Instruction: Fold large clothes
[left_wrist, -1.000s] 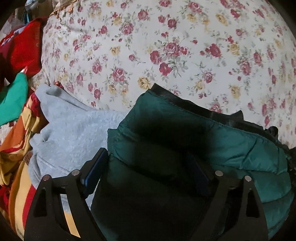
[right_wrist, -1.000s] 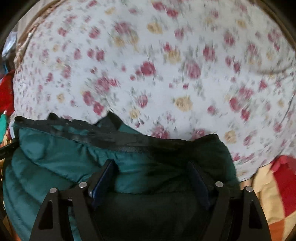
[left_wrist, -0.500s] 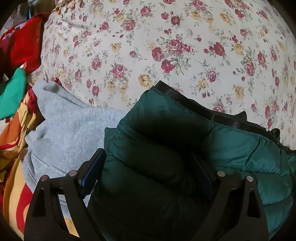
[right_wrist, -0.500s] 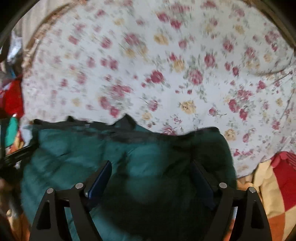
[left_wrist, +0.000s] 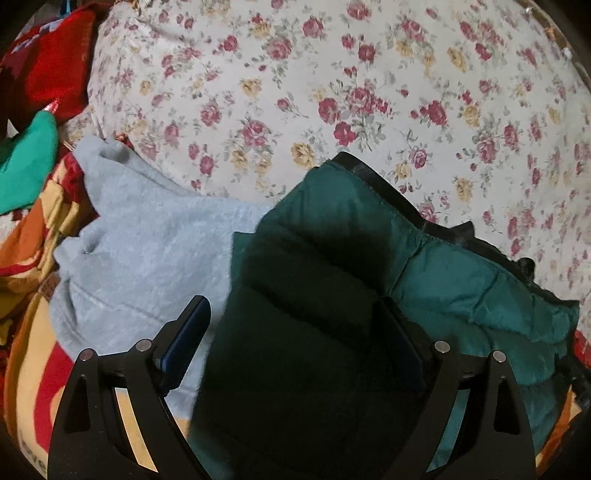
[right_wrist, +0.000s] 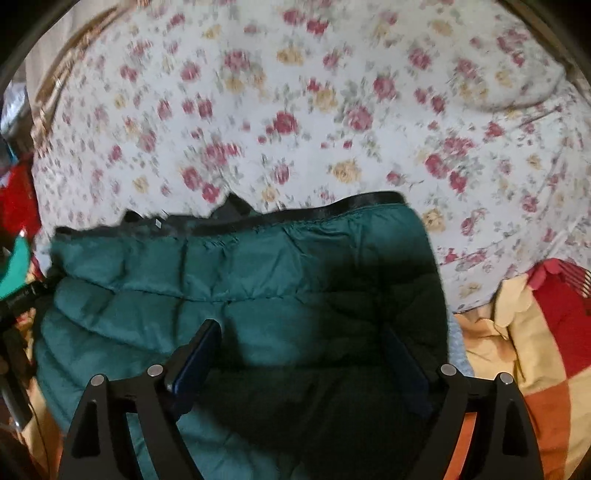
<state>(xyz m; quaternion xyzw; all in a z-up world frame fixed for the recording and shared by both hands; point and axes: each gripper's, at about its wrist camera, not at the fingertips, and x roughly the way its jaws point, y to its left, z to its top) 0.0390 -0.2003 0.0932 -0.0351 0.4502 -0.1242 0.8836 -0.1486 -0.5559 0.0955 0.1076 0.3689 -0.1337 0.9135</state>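
With the green puffer jacket bulging between both spread, unclenched tools — right hand-held gripper opening, left hand-held gripper released — each should withdraw cleanly without dragging the fold.

Opening right claw over green puffer jacket on floral sheet.

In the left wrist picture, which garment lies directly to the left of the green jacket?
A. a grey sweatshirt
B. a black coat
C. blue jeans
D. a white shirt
A: a grey sweatshirt lies against the left edge of the green jacket, partly on the floral sheet.
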